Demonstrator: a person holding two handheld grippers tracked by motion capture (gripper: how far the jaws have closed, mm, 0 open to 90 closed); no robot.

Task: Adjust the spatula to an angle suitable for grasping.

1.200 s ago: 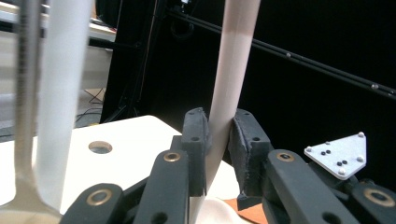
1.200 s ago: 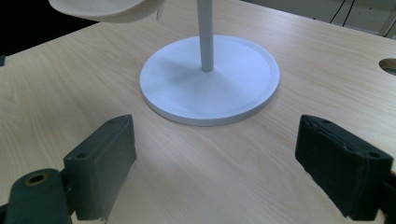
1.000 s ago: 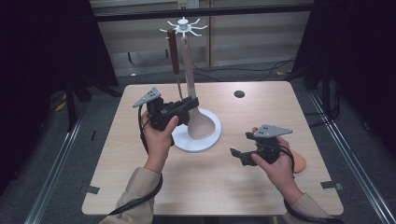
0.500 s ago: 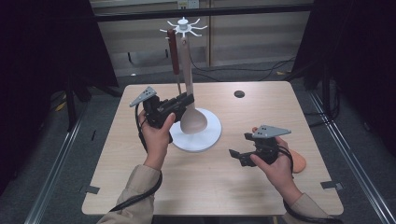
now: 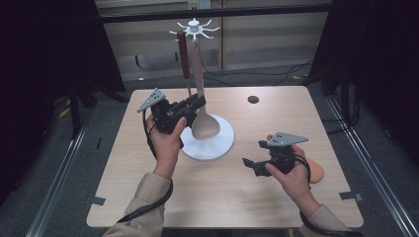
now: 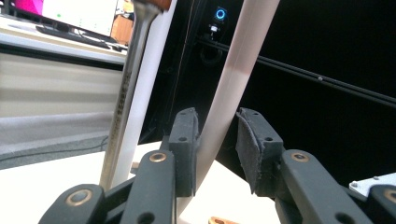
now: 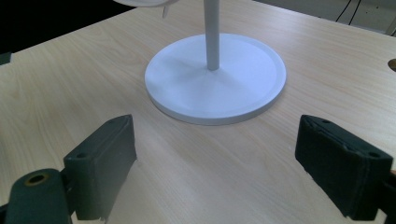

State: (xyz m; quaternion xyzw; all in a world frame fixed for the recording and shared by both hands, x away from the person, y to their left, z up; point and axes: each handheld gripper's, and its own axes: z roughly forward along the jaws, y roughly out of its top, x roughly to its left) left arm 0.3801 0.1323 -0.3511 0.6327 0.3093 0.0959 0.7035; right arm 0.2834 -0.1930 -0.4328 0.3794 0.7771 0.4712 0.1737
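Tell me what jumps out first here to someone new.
The white utensil stand mid-table, a beige spoon hanging from its spiked top. The left claw has just been opening around the spoon's handle, one pad off it. The right claw gapes open over bare table to the right.

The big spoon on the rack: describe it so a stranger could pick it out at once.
Find the white utensil rack on the wooden table, its round base near the middle. The spoon hangs from the rack's top, bowl low over the base. Unlike the neighbouring brown-handled metal utensil, it is pale beige and between the left gripper jaws.
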